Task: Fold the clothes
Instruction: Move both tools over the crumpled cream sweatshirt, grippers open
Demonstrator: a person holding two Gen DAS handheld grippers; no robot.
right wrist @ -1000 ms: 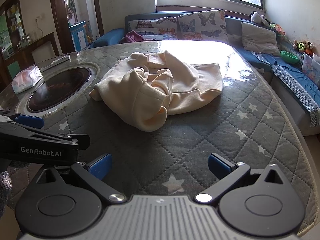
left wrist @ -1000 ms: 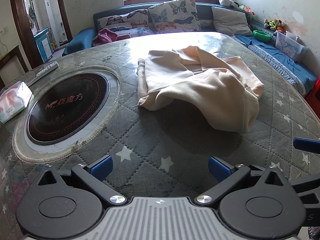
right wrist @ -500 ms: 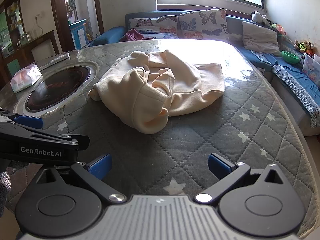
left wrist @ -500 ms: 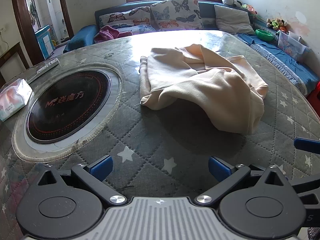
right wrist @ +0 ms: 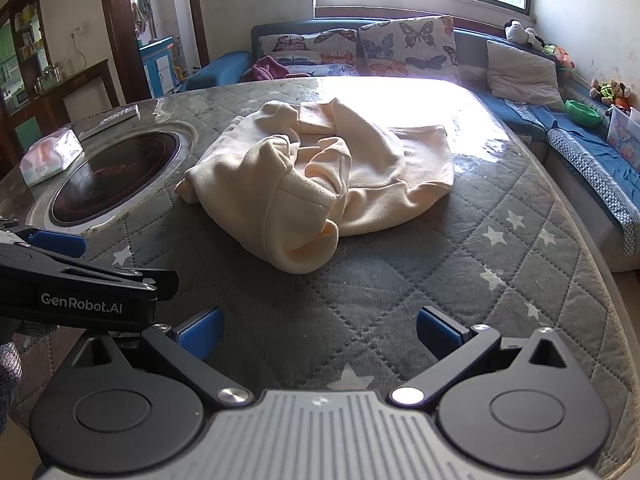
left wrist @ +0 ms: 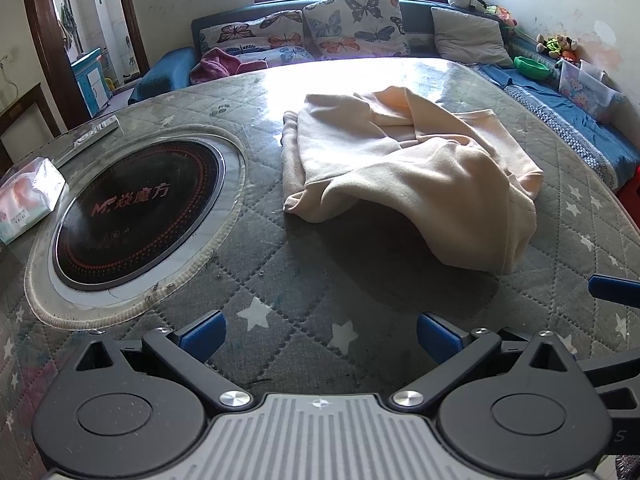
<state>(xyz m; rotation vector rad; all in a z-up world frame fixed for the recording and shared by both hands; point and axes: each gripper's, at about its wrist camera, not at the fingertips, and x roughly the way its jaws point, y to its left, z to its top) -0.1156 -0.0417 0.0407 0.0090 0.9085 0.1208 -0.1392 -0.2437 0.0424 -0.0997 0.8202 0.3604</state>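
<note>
Both grippers have crept closer over the last second; the sweater now fills more of each frame, crumpled mid-surface right of the cooktop. Left gripper and right gripper jaws wide apart, empty. I read it as approach; no fold started.

Counter: round, covered in grey quilted star-print cloth. Induction hob: black, round, set into the counter at left. Tissue pack: on the counter just beside the hob's rim. Sofa: blue, behind the counter. Butterfly cushions: 2 on the sofa. Grey cushion: right of these. Green bowl: on the side bench. Soft toys: beside the wall.
</note>
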